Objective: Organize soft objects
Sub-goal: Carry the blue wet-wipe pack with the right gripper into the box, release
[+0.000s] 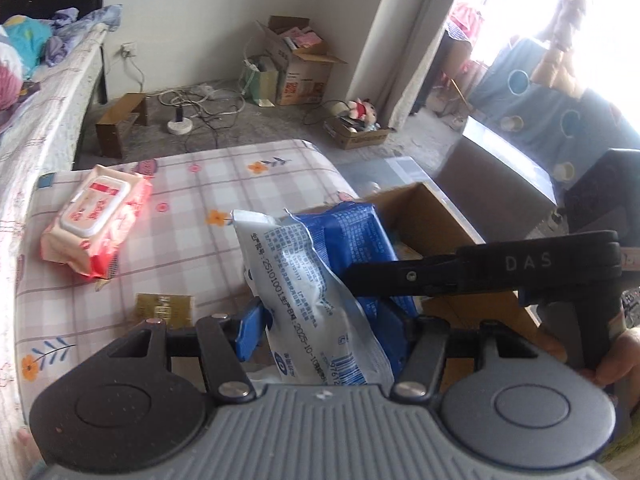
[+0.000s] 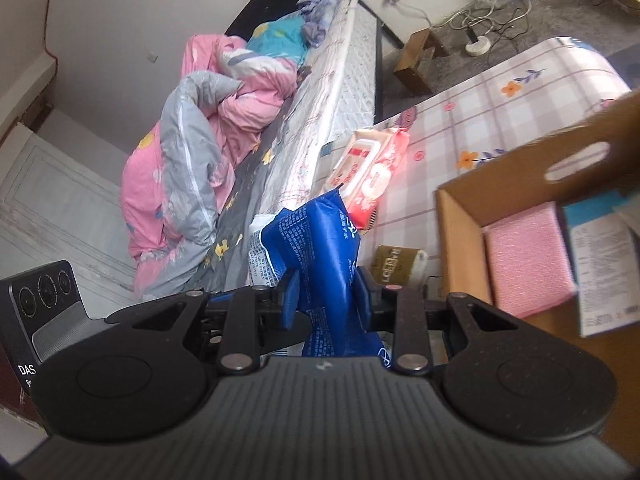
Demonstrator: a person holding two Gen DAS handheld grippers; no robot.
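The checked mattress (image 1: 192,208) carries everything, and the cardboard box (image 2: 472,248) at its edge is the landmark. Inside the box a pink sponge (image 2: 528,256) already lies flat, with some bare floor showing beside it. The blue-and-white pack (image 1: 320,272) hangs in the air just beside the box's near wall, with the pink wipes pack (image 1: 96,220) lying well beyond it. Both the left gripper (image 1: 324,328) and the right gripper (image 2: 326,296) are pinching this soft pack. It will likely sag, so lowering both ends together over the free floor before letting go seems wise.
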